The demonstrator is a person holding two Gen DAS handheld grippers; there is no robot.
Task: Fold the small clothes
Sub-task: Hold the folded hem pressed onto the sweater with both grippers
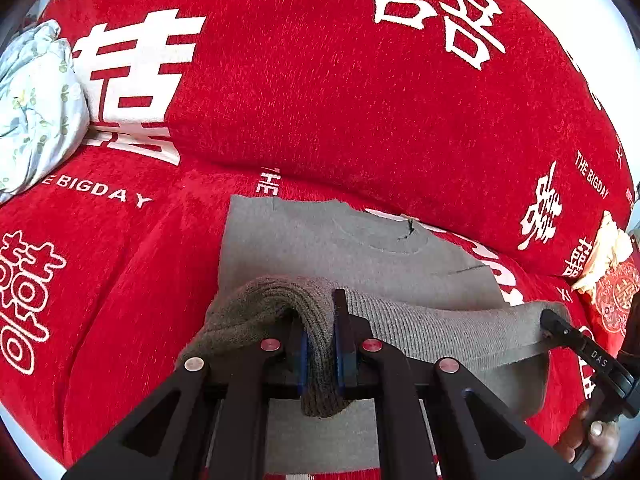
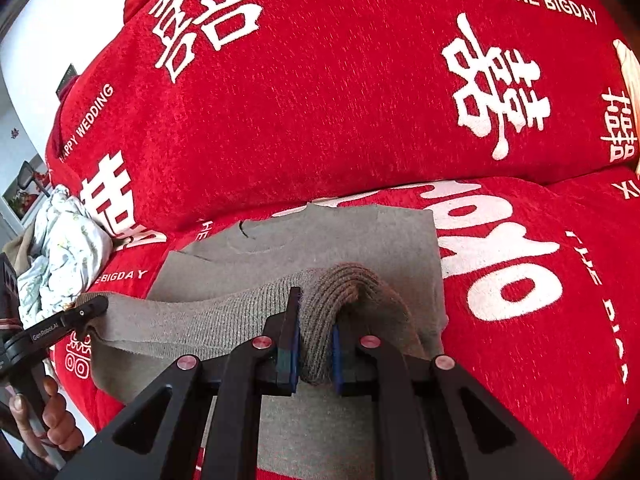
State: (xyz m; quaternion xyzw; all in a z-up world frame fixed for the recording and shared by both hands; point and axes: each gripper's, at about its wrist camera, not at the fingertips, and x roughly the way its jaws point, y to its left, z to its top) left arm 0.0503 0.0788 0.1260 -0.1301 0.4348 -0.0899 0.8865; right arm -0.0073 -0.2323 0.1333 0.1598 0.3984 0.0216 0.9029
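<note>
Clearly mid-fold: grey knit garment (image 1: 320, 248) lying flat on the red printed cover (image 1: 280, 80), neckline at the far side, ribbed hem lifted off the near end and stretched taut. Left corner of that hem pinched in the left gripper (image 1: 320, 344), right corner bunched in the right gripper (image 2: 314, 340), both clamped tight on cloth. Next, probably: carry the hem forward toward the neckline, level and even, then let go together. Floral bundle (image 1: 36, 108) well apart at far left.
</note>
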